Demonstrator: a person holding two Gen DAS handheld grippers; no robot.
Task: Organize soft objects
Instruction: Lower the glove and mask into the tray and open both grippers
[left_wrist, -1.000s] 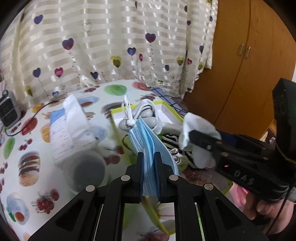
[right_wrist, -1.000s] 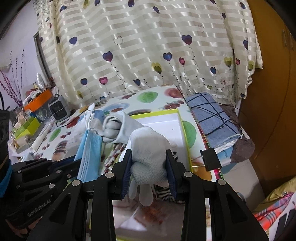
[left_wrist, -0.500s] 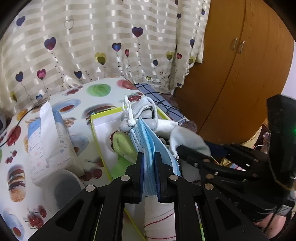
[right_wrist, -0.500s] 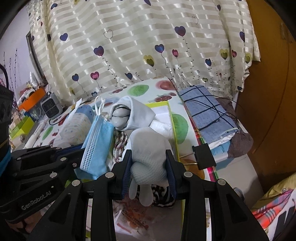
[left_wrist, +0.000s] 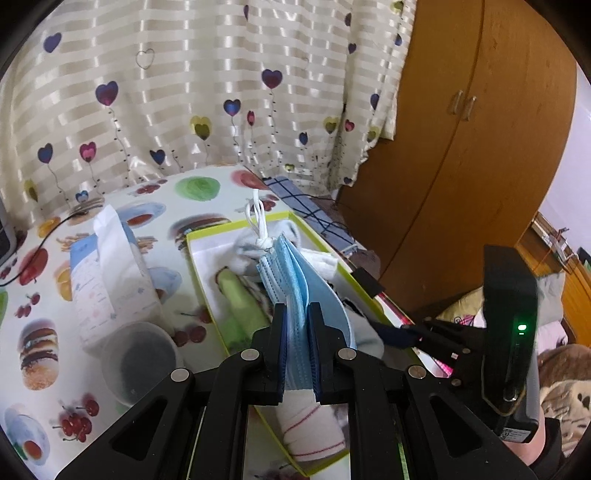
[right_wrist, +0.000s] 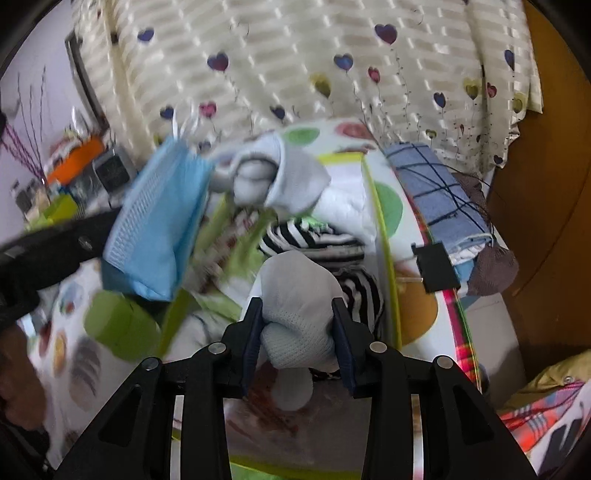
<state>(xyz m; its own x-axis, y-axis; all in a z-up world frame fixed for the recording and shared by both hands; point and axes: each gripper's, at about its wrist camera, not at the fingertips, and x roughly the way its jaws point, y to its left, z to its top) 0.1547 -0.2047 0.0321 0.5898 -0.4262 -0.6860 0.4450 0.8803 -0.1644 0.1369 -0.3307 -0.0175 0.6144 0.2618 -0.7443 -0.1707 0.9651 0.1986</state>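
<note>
Left view, left gripper (left_wrist: 295, 325): jaws are clamping a stack of blue masks (left_wrist: 295, 280), which is hanging above the box (left_wrist: 207, 236)
Left view, box contents: a grey sock bundle (left_wrist: 251, 251), a green roll (left_wrist: 240, 302) and a red-striped white sock (left_wrist: 314, 432) are lying inside the yellow-rimmed box
Left view, right gripper (left_wrist: 391, 334): it is reaching in from the right over the box edge; whether it is gripping cannot be told from here
Left view, surface: the table (left_wrist: 155, 206) is wearing a food-print cloth; a tissue pack (left_wrist: 107, 280) and a cup (left_wrist: 142, 360) are standing just beside the box
Left view, room: a heart-print curtain (left_wrist: 184, 92) is hanging behind and a wooden wardrobe (left_wrist: 480, 147) is standing to the right
Right view, right gripper (right_wrist: 297, 328): jaws have just been opening, with a pale rolled sock (right_wrist: 299, 306) between them, pads touching its sides
Right view, sock position: it is sitting low over the box interior, above a black-and-white striped cloth (right_wrist: 317, 240)
Right view, masks (right_wrist: 159, 221): they are hanging to the left, blurred, held by the left gripper (right_wrist: 99, 236)
Right view, surroundings: a folded blue checked cloth (right_wrist: 439, 199) and a black clip (right_wrist: 436, 266) are lying outside the right rim of the box (right_wrist: 384, 236)
Step in hand: judging by this, the sock is being released into the box while the masks are waiting
Next move: it is calling for the right jaws to open fully and withdraw upward, then for the masks to be lowered into free space in the box
</note>
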